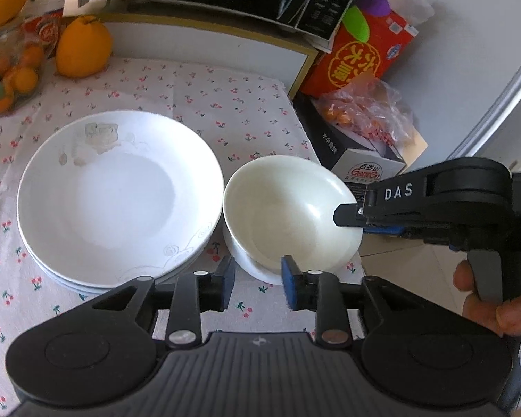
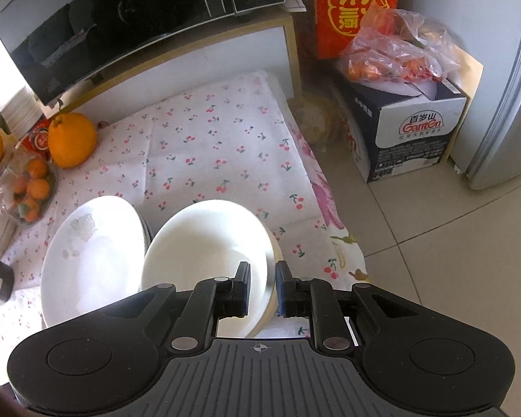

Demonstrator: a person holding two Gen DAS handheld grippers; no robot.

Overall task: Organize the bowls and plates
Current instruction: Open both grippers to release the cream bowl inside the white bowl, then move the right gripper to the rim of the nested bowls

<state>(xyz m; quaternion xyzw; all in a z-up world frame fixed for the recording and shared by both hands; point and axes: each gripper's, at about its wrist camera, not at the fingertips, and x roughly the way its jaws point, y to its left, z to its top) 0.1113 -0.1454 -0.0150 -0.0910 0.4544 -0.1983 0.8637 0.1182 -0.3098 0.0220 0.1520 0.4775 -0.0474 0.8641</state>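
1. Left wrist view: the left gripper (image 1: pixel 258 283) is seen with jaws apart, nothing between the pads; the near rim of the bowl (image 1: pixel 288 215) lies just ahead of them.
2. The bowl is tilted, sitting in a second bowl on the cherry cloth (image 1: pixel 198 104), just right of the stacked plates (image 1: pixel 118 194).
3. The right gripper (image 1: pixel 347 220) is seen across the bowl's right rim.
4. Right wrist view: the right gripper (image 2: pixel 263 286) straddles the bowl (image 2: pixel 205 243) rim; whether the pads press it cannot be told.
5. Plates (image 2: pixel 90 260) lie left of the bowl.
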